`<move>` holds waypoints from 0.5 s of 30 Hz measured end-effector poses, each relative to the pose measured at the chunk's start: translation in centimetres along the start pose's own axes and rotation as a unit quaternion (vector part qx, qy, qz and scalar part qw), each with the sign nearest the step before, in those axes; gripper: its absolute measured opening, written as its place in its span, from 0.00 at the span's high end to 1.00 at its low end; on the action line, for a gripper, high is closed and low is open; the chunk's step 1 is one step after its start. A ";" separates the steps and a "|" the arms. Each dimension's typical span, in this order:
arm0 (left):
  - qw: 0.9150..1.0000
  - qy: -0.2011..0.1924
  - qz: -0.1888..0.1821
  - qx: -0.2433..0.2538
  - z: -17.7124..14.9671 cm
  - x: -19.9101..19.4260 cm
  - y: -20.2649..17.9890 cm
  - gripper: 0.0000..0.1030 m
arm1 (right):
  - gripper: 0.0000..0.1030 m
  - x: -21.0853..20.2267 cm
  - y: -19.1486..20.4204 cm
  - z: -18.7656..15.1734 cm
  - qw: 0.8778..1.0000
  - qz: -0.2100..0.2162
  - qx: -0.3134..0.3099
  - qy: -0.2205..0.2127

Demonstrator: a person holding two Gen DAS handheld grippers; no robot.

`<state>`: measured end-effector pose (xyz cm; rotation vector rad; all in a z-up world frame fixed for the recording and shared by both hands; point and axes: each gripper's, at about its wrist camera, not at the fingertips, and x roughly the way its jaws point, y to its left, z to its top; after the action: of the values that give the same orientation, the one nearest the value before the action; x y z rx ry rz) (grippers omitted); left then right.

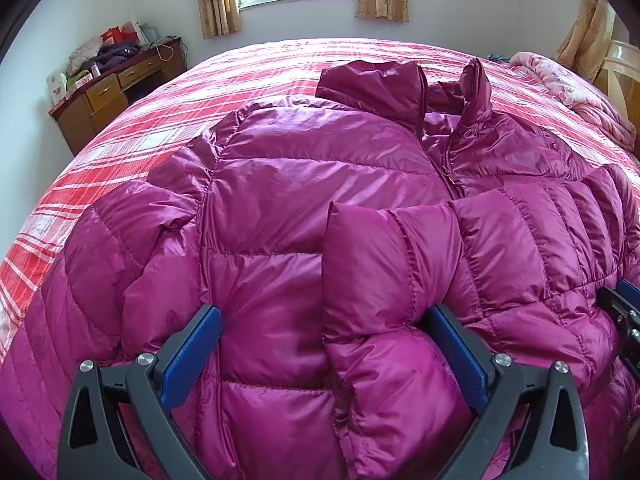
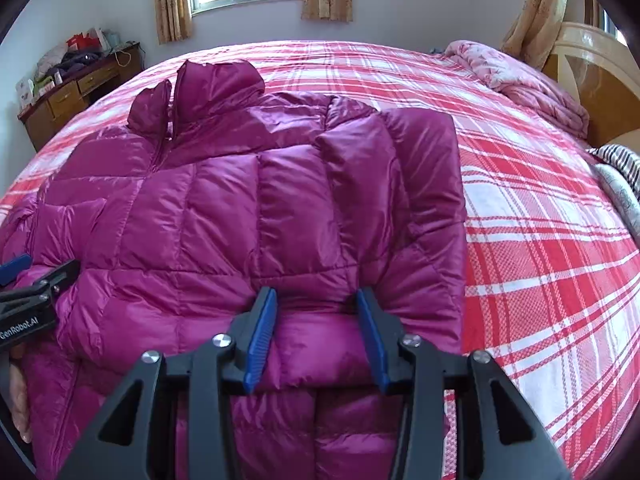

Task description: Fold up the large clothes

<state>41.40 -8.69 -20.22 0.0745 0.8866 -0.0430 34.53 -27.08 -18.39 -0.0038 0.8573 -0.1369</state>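
Observation:
A magenta puffer jacket (image 1: 304, 200) lies front up on the bed, collar at the far end. It also fills the right wrist view (image 2: 208, 216). Its right sleeve (image 1: 400, 264) is folded across the chest. My left gripper (image 1: 326, 340) is open wide, its blue pads either side of the sleeve's cuff end and the jacket front. My right gripper (image 2: 316, 324) is open, its pads close on either side of a puffy fold at the jacket's near right side; I cannot tell if they pinch it. The left gripper shows at the left edge of the right wrist view (image 2: 24, 280).
The bed has a red and white plaid sheet (image 2: 540, 240). A pink quilt (image 2: 520, 80) is bunched at the far right by the headboard (image 2: 600, 80). A striped cloth (image 2: 620, 164) lies at the right edge. A cluttered wooden desk (image 1: 108, 88) stands far left.

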 end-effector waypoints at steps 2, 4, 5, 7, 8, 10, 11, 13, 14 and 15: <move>1.000 0.001 -0.003 -0.001 0.1 0.0 0.1 0.01 | 0.56 0.0 0.6 -0.1 1.000 -0.017 -0.013 -0.001; 1.000 0.006 -0.010 0.003 0.2 -0.1 0.4 0.01 | 0.55 -0.3 0.8 0.0 1.000 -0.021 -0.020 0.000; 1.000 0.011 -0.012 0.005 0.3 -0.5 0.8 0.01 | 0.55 -0.7 0.6 0.1 1.000 -0.016 -0.019 0.001; 0.999 0.002 -0.033 -0.008 0.4 -2.5 2.3 0.01 | 0.54 -1.9 0.2 -0.1 1.000 0.000 -0.001 0.001; 0.999 -0.011 -0.040 -0.012 0.3 -3.7 3.0 0.01 | 0.53 -2.5 0.2 -0.3 1.000 0.010 0.005 -0.004; 0.999 -0.045 -0.018 0.006 -0.3 -6.4 4.7 0.01 | 0.53 -3.9 0.7 -0.5 0.999 0.028 0.009 -0.018; 0.998 -0.058 -0.005 0.015 -0.7 -7.4 5.6 0.01 | 0.51 -4.4 1.2 -0.5 0.999 0.037 0.008 -0.026; 0.996 -0.078 0.027 0.022 -2.0 -9.1 8.2 0.01 | 0.43 -5.0 2.5 -0.8 0.997 0.064 0.006 -0.033; 0.996 -0.081 0.045 0.020 -2.7 -9.6 9.6 0.01 | 0.42 -5.1 3.2 -0.9 0.997 0.074 0.002 -0.033; 0.994 -0.081 0.067 0.012 -3.7 -10.2 11.7 0.01 | 0.42 -4.9 4.1 -1.0 0.996 0.080 -0.008 -0.032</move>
<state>32.94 3.37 -14.11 0.1498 0.7177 0.0648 31.08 -22.40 -15.59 0.0451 0.7915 0.0206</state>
